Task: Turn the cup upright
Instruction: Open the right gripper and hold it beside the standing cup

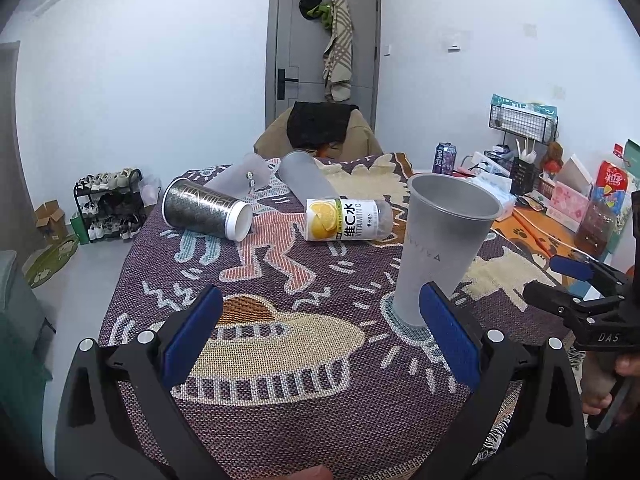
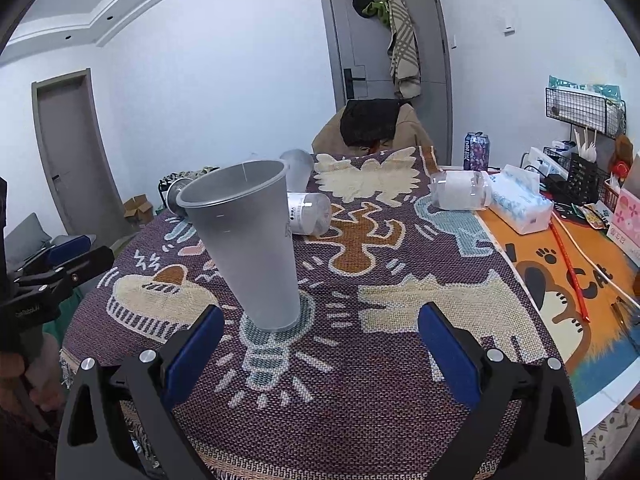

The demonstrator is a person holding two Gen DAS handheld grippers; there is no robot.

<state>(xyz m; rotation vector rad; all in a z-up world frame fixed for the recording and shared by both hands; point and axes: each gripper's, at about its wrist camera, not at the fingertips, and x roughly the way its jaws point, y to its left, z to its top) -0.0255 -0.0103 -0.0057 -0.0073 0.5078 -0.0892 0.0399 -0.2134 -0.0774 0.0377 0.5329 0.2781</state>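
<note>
Left wrist view shows us the grey cup [image 1: 444,240] upright, mouth up, on the woven cloth [image 1: 280,420], just beyond our left gripper [image 1: 320,336], while our right gripper [image 2: 320,340] sits similarly near, both spread wide and empty.

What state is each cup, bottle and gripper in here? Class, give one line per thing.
Grey cup: upright on the cloth, mouth up, free of both grippers.
Vitamin bottle: lying on its side.
Dark cup: on its side.
Frosted cups: two, both on their sides.
Clear bottle: on its side.
Left gripper: jaws open, empty.
Right gripper: jaws open, empty.
</note>
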